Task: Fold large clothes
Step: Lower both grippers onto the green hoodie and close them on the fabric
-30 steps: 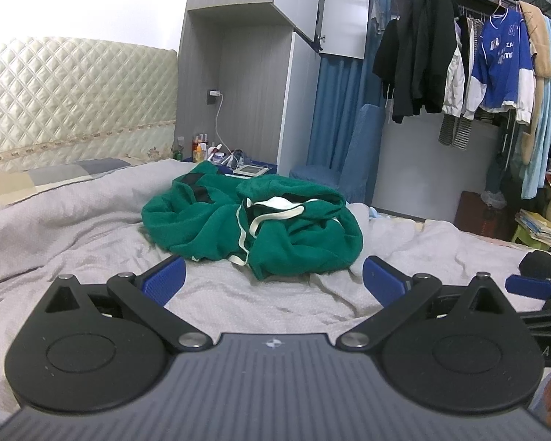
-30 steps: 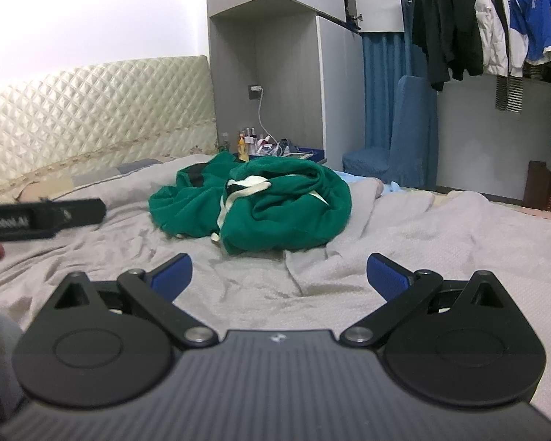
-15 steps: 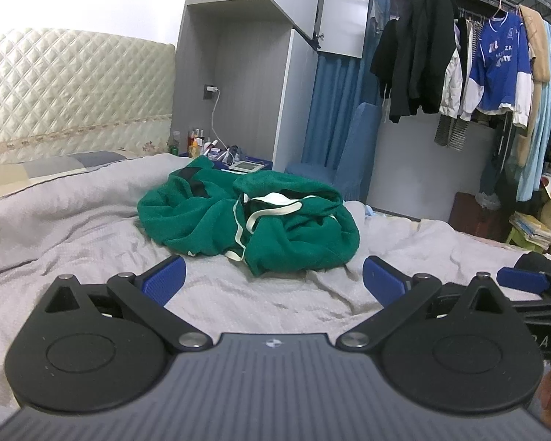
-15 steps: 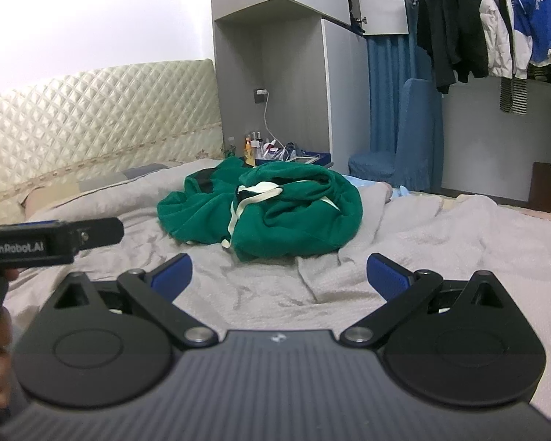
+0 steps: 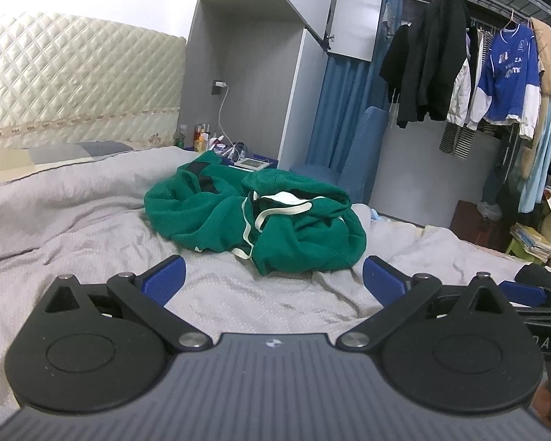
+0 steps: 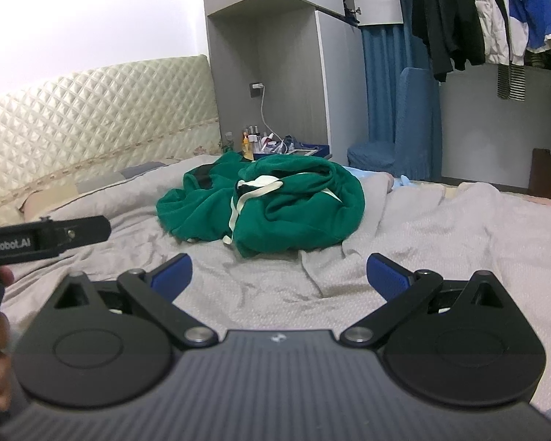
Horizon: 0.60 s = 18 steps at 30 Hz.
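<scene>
Both tongs agape before crumpled green hoodie (image 5: 260, 220)

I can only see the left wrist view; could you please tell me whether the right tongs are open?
Observer: Yes, the right tongs are wide open and empty, short of the green hoodie.
Operator: Thank you. Is anything beside them?
Observer: The left tongs show side-on at the picture's left edge, lettered GenRobot.AI, above the grey bedspread.
</scene>
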Each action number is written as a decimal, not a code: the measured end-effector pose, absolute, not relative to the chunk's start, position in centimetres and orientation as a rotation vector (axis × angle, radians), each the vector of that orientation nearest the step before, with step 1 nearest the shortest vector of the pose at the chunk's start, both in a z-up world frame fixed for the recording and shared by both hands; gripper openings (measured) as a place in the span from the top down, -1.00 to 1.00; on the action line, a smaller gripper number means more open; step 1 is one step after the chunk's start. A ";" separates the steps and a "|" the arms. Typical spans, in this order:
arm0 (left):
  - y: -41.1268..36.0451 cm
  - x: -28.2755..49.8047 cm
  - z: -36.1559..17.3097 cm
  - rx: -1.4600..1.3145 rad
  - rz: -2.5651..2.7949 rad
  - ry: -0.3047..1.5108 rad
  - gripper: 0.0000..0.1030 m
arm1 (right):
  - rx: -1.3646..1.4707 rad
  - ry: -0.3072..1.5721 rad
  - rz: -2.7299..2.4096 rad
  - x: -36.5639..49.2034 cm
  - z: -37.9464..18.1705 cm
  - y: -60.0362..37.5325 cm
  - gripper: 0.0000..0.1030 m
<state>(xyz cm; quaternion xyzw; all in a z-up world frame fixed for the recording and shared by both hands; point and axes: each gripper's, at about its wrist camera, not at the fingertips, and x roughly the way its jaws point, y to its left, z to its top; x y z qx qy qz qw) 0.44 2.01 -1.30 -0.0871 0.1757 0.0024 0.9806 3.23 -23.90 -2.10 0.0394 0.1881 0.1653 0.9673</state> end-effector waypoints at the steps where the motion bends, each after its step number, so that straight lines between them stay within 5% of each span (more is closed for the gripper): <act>1: 2.0 0.5 -1.4 -0.176 0.005 0.355 -1.00 | 0.079 0.381 0.333 3.3 -2.1 -23.9 -1.00; 18: 2.7 7.5 -2.2 -0.172 -0.019 0.350 -1.00 | 0.146 0.414 0.328 8.3 -2.2 -23.8 -0.99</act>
